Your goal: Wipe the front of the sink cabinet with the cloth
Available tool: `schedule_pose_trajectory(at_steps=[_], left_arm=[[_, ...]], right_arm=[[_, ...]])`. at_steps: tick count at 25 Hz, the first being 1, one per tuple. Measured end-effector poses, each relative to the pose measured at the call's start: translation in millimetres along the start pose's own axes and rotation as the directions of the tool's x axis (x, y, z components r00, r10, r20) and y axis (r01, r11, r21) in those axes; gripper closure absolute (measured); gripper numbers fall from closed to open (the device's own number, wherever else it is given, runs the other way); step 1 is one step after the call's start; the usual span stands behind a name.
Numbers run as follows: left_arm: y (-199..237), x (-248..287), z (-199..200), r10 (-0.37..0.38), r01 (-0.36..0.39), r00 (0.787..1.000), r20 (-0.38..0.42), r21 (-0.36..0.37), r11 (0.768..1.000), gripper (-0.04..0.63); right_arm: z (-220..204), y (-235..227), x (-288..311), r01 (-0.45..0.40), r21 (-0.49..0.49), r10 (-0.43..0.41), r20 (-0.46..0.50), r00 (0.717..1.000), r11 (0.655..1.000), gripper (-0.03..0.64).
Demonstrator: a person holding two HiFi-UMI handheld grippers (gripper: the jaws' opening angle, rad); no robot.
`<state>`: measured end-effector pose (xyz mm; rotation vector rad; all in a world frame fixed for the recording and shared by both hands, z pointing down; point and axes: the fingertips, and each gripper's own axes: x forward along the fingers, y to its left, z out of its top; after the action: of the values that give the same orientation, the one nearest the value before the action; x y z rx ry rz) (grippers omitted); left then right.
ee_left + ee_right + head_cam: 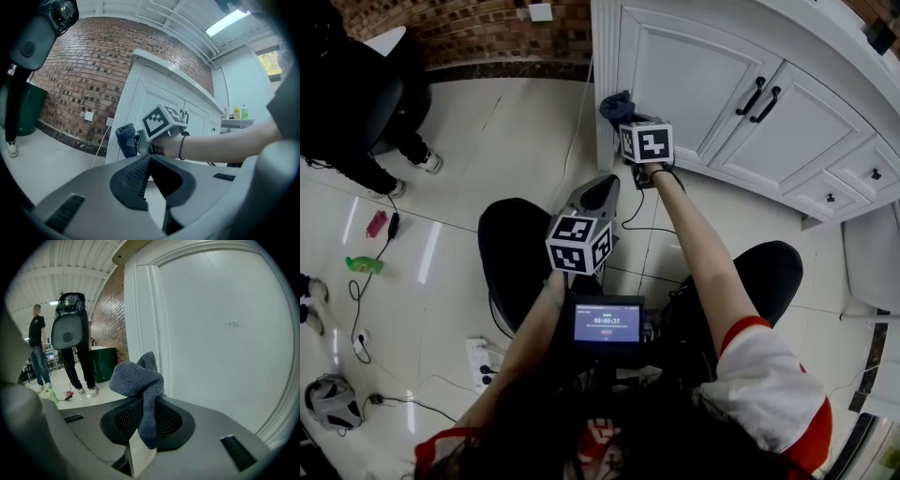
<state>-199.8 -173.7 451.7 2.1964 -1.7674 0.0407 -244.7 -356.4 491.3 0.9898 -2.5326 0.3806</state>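
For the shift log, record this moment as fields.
cloth: grey-blue cloth, bunched up
held by: right gripper, jaws clamped on it
position: at the left edge of the sink cabinet front; contact cannot be told
other tool: left gripper, jaws together, nothing between them, back from the cabinet
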Motion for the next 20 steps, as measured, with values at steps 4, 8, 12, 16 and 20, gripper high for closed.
schedule_pose_trajectory(at_steps=[4, 8, 12, 16, 20], left_arm=[[2.2, -0.3, 0.0, -0.002, 0.002, 1.000, -0.001, -0.001, 1.000, 0.563], [-3.1, 2.9, -0.7, -0.012, 0.012, 1.000, -0.008, 0.018, 1.000, 0.563], [-10.4, 6.6, -3.3, -0.024, 0.025, 1.000, -0.017, 0.034, 0.999, 0.563], [-20.1, 11.2, 1.0, -0.039, 0.039, 0.999, -0.013, 0.048, 0.998, 0.563], [-32.8, 18.5, 4.5, -0.054, 0.055, 0.998, -0.013, 0.067, 0.996, 0.563]], right_arm=[[-2.7, -5.2, 1.5, 0.018, -0.010, -0.018, -0.006, 1.000, 1.000, 0.531], [-6.1, -29.5, -12.8, 0.054, 0.006, -0.054, 0.003, 0.999, 0.999, 0.531], [-15.8, -67.2, -36.9, 0.111, 0.035, -0.112, 0.008, 0.994, 0.993, 0.531], [-30.3, -107.7, -64.3, 0.176, 0.078, -0.176, -0.001, 0.984, 0.981, 0.531], [-45.1, -146.7, -90.3, 0.237, 0.122, -0.238, -0.011, 0.971, 0.964, 0.531]])
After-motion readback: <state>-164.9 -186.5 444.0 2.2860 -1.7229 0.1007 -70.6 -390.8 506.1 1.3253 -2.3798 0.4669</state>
